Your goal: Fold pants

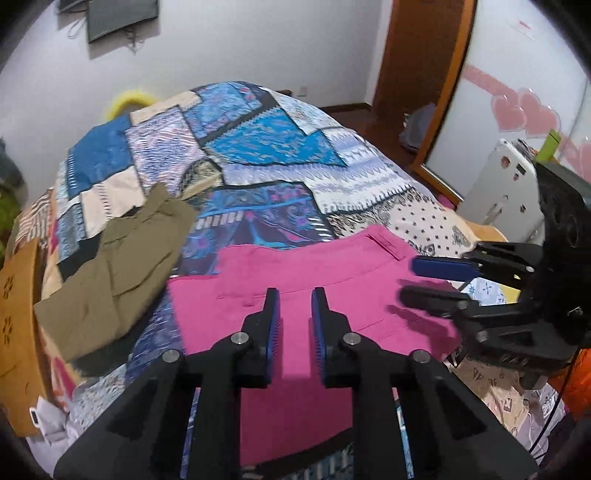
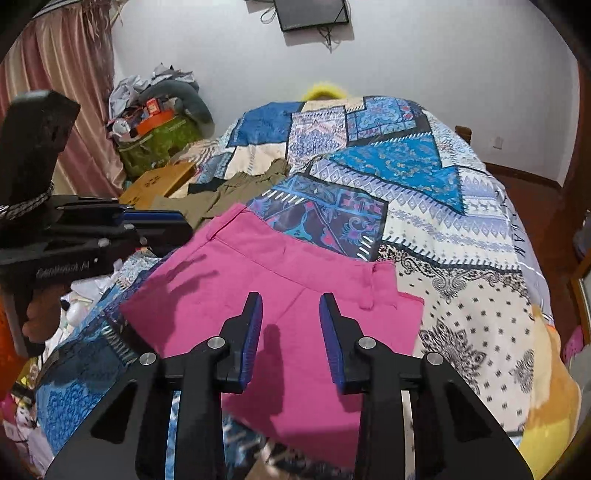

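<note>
Both wrist cams look down-fwd, close over bed (image 1: 280, 155). Shared: pink pants (image 1: 295, 269) mid-frame, olive garment (image 2: 229, 192), wall monitor (image 2: 310, 13) at top.

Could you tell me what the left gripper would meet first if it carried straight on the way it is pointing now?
Most likely the pink pants lying on the patchwork bedspread. The left gripper points down over them with nothing between its pads, and no other thing shows in that line. The gap to the cloth is hard to judge through the fisheye.
</note>
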Available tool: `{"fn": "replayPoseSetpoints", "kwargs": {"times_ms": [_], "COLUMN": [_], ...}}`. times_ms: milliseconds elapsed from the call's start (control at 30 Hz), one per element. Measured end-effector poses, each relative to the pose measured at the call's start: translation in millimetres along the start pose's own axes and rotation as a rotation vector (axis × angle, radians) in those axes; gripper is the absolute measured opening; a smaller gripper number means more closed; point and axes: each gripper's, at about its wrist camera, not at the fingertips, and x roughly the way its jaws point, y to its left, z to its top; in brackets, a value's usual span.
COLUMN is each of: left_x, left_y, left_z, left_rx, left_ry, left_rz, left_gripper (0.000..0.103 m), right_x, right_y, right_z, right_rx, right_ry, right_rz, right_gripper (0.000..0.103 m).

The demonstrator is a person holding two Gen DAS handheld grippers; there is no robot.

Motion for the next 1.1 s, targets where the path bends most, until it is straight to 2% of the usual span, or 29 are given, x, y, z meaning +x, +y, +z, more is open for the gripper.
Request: {"fn": "replayPoseSetpoints", "kwargs": {"times_ms": [167, 267, 400, 633, 900, 1100], "left_x": [38, 36, 25, 3, -7, -12], "left_y": [-3, -7, -4, 9, 16, 27], "left_z": [-13, -29, -42, -63, -83, -91], "left_rx": [0.031, 0.104, 0.134, 0.054, 0.016, -0.018], "left_ry": [0.105, 0.066, 0.06, 0.059, 0.075, 0.096], "left_rz": [0.02, 0.034, 0.036, 0.015, 0.057, 0.098], "left_gripper": [0.017, 0.017, 0.017, 0.017, 0.018, 0.022], "right_x": [27, 27, 14, -6, -26, -37], "right_y": [4, 7, 6, -5, -16, -23], "right_z": [-6, -14, -24, -43, -60, -69], "right_rx": [-0.048, -0.081, -0.107, -0.058, 0.033, 0.075], "right_ry": [0.11, 0.132, 0.127, 0.109, 0.094, 0.095], "right_rz": [0.0, 0.013, 0.007, -0.004, 0.003, -0.017], "right_gripper": [0.029, 0.029, 0.029, 0.029, 0.029, 0.031]}}
